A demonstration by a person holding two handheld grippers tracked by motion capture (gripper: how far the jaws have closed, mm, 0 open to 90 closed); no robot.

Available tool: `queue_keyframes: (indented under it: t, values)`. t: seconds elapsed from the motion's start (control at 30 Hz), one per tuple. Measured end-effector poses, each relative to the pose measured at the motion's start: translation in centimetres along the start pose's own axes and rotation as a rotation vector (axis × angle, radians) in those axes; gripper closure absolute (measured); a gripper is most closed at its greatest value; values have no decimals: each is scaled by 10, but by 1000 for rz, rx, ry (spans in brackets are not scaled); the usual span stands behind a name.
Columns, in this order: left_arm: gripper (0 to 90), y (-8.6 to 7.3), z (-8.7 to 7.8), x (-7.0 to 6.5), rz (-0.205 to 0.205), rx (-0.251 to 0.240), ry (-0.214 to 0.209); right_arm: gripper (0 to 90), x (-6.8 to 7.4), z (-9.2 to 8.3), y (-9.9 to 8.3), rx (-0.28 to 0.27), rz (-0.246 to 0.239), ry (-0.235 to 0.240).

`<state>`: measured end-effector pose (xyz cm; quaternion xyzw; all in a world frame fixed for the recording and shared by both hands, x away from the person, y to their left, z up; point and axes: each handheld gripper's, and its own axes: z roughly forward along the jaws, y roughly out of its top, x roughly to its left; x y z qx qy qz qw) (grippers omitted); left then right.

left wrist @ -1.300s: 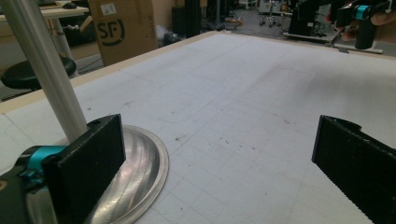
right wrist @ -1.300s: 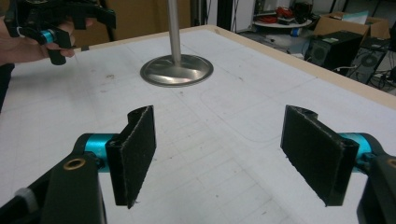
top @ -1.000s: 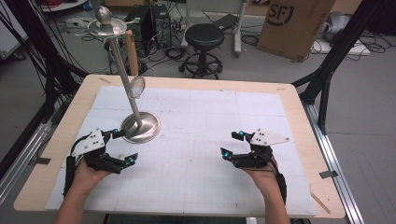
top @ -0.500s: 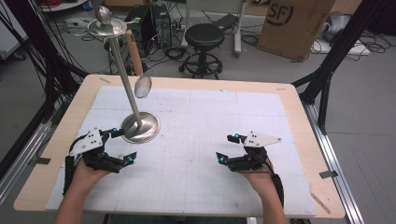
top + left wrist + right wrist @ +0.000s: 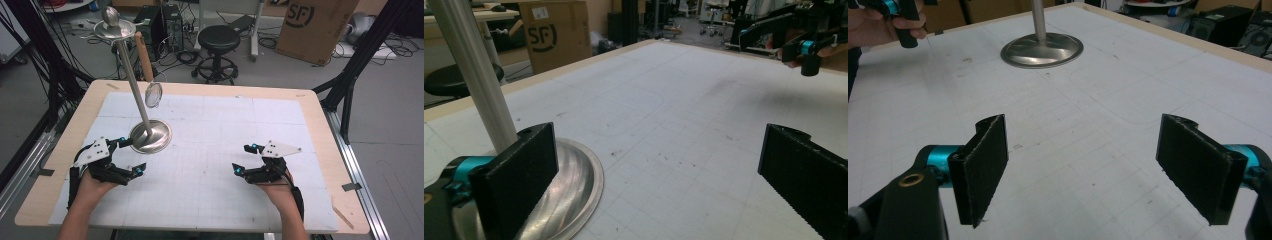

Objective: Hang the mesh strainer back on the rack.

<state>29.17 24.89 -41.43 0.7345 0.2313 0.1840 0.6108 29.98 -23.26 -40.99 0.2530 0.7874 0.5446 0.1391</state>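
Metal stand (image 5: pixel 150 136) sits on the bench (image 5: pixel 320 130), left of centre, its round dished base flat on the white gridded mat (image 5: pixel 210 150). A slim pole rises from the base, leaning toward the far left in the high view, and carries a small round tray (image 5: pixel 114 30) at the top with a spoon-like piece (image 5: pixel 110 16) standing on it. A small strainer (image 5: pixel 154 94) with a wooden handle (image 5: pixel 144 56) hangs beside the pole about halfway up. Left gripper (image 5: pixel 128 156) is just near-left of the base, held in the person's left hand (image 5: pixel 92 185); jaws spread wide, nothing between them. In the left gripper view one jaw stands over the base rim close to the pole; contact cannot be judged. Right gripper (image 5: pixel 244 159) rests low over the mat at near right, well apart from the stand, held in the right hand (image 5: pixel 277 187); jaws spread wide, bare mat between them. The right gripper view shows the stand base (image 5: pixel 1042 50) far ahead. Behind the bench: black stool (image 5: pixel 220 37), cardboard box (image 5: pixel 315 22), cables on floor.
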Motion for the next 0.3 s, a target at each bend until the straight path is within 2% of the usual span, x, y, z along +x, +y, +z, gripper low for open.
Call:
queue_keyframes:
  t: [0.3]
  values:
    - [32, 0, 0, 0, -7, -3, 3, 202, 1, 1, 0, 6, -5, 3]
